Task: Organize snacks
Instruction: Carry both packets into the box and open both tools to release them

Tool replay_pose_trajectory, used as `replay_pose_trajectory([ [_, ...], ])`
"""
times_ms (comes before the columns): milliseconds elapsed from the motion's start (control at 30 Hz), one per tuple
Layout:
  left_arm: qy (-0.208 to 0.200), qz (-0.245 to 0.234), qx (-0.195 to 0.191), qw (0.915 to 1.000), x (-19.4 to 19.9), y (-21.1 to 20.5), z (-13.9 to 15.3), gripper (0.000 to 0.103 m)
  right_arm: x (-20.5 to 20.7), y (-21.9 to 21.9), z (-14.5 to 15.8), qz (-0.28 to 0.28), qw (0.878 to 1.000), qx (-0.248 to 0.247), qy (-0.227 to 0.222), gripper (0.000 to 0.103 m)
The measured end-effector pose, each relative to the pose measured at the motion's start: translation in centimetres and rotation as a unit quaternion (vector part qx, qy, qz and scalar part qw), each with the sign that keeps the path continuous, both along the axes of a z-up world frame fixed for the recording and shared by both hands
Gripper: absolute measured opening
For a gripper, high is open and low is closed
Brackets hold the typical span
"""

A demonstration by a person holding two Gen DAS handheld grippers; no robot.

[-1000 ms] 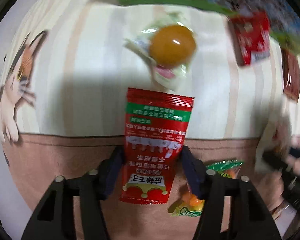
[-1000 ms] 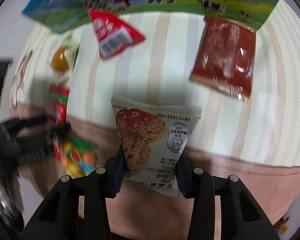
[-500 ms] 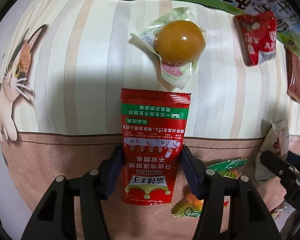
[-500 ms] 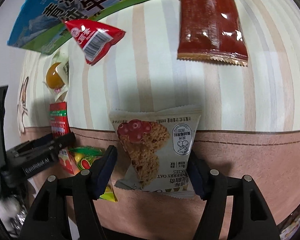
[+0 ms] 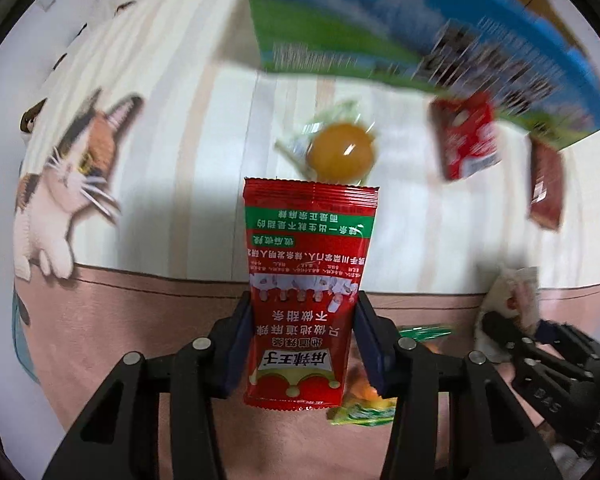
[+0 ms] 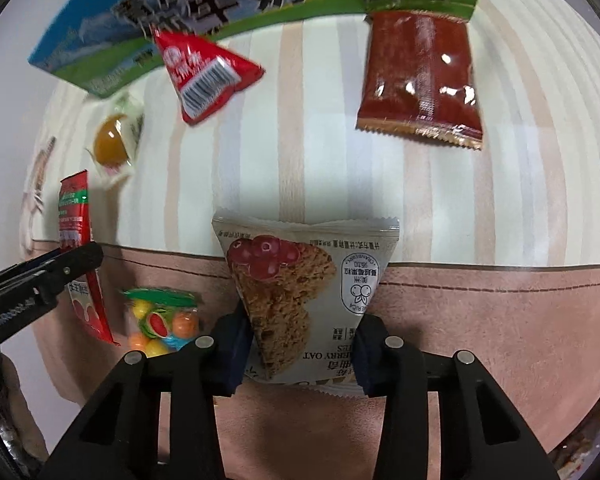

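My left gripper point(image 5: 302, 344) is shut on a red spicy-strip packet point(image 5: 306, 276) and holds it above the striped cloth. My right gripper point(image 6: 300, 346) is shut on a cranberry oat cookie packet point(image 6: 300, 292), lifted over the cloth. The right gripper with its packet shows at the right edge of the left wrist view point(image 5: 512, 320). The left gripper point(image 6: 40, 276) and red packet point(image 6: 76, 224) show at the left of the right wrist view. A wrapped orange jelly point(image 5: 342, 152), a small red packet point(image 5: 466, 140) and a dark red packet point(image 6: 420, 76) lie on the cloth.
A blue-green milk carton box point(image 6: 204, 8) lies along the far edge of the cloth. A bag of coloured candies point(image 6: 164, 316) lies near the front between the grippers. The cloth point(image 5: 188, 160) has a cat print at the left.
Both grippers have lifted and pulled back a little with their packets. The right gripper's jaws have closed in on the cookie packet. The view now reaches further over the milk box.
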State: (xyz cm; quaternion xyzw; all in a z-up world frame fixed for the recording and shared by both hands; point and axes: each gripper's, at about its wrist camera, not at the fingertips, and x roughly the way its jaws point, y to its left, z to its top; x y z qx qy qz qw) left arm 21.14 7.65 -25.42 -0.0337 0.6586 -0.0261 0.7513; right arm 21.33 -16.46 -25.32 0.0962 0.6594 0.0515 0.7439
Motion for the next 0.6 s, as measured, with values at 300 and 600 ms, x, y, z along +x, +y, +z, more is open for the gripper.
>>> replay_pose_trajectory([
  [300, -0.069, -0.009, -0.061, 0.9957, 0.5, -0.6, 10.0, 0.045, -0.6, -2.6, 7.3, -0.005, 0.997, 0.060, -0.055, 0.044],
  [600, -0.113, -0.039, -0.138, 0.9832, 7.0, -1.8, 18.0, 0.045, 3.9, -4.2, 19.1, 0.002, 0.983, 0.115, -0.141, 0.044],
])
